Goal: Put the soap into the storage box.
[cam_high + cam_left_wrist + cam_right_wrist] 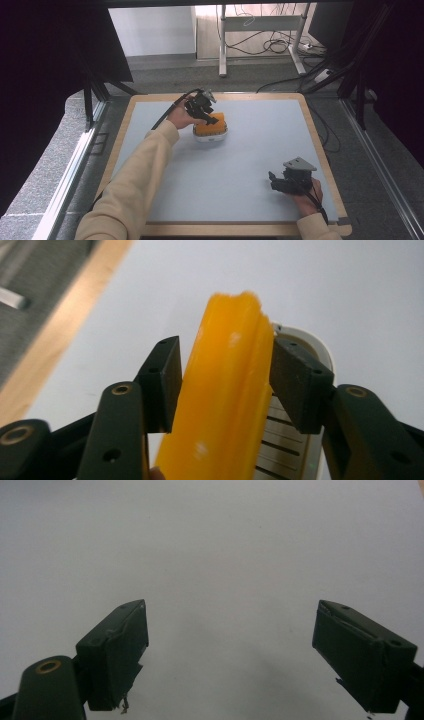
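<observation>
An orange lid point(214, 126) lies on a white container point(210, 136) at the far middle of the grey mat. My left gripper point(210, 118) reaches over it from the left. In the left gripper view the orange lid point(225, 405) stands tilted between the two jaws, with the white container point(312, 347) behind it. The pads flank the lid closely, and a thin gap shows at the left pad, so my left gripper point(225, 360) is open around it. My right gripper point(273, 176) rests at the near right of the mat. In the right gripper view my right gripper point(230, 625) is wide open with nothing in it.
The grey mat point(240, 165) lies on a wood-edged table point(320, 145). Beyond the far edge are a floor, a metal table frame point(222, 45) and loose cables point(272, 45). Dark curtains hang on both sides.
</observation>
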The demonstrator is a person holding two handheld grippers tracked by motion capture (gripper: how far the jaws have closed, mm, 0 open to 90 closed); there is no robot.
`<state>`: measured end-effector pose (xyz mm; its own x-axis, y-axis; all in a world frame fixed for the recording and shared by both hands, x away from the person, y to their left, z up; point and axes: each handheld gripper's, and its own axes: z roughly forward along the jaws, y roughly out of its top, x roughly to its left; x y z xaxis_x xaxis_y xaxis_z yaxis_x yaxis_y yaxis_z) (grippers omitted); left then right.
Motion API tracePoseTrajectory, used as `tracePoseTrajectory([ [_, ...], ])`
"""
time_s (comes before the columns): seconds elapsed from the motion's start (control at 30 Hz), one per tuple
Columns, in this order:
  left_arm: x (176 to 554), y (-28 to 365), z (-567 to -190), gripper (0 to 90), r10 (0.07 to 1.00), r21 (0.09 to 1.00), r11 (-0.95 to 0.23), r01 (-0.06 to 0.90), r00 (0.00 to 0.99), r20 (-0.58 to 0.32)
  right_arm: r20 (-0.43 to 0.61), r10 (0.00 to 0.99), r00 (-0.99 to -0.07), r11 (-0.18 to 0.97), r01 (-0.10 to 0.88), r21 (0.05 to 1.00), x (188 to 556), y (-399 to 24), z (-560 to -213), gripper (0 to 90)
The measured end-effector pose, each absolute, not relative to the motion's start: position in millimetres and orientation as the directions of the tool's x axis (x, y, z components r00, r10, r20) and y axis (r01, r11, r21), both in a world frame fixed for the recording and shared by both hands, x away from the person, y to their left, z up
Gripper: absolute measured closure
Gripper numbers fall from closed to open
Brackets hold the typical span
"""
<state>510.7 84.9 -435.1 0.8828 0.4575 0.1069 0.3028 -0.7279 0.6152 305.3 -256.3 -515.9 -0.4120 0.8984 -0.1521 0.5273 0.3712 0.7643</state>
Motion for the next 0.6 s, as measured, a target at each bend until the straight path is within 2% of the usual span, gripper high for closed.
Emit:
tracePoseTrajectory([
  [0.27, 500.8, 93.0, -420.5, 41.2, 0.490, 0.657, -0.675, 0.337, 0.870, 0.058, -0.150, 0.897, -0.415, 0.371, 0.524, 0.767, 304.4, -255.2, -515.3, 15.2],
  [0.4, 486.5, 100.3, -419.1, 38.4, 0.507, 0.685, -0.631, 0.363, 0.862, 0.011, -0.150, 0.898, -0.414, 0.370, 0.524, 0.767, 304.0, -255.8, -515.1, 15.2],
  [0.6, 463.1, 115.8, -423.7, 35.1, 0.539, 0.690, -0.608, 0.393, 0.842, -0.006, -0.154, 0.898, -0.412, 0.371, 0.522, 0.768, 303.0, -255.5, -514.7, 15.2],
])
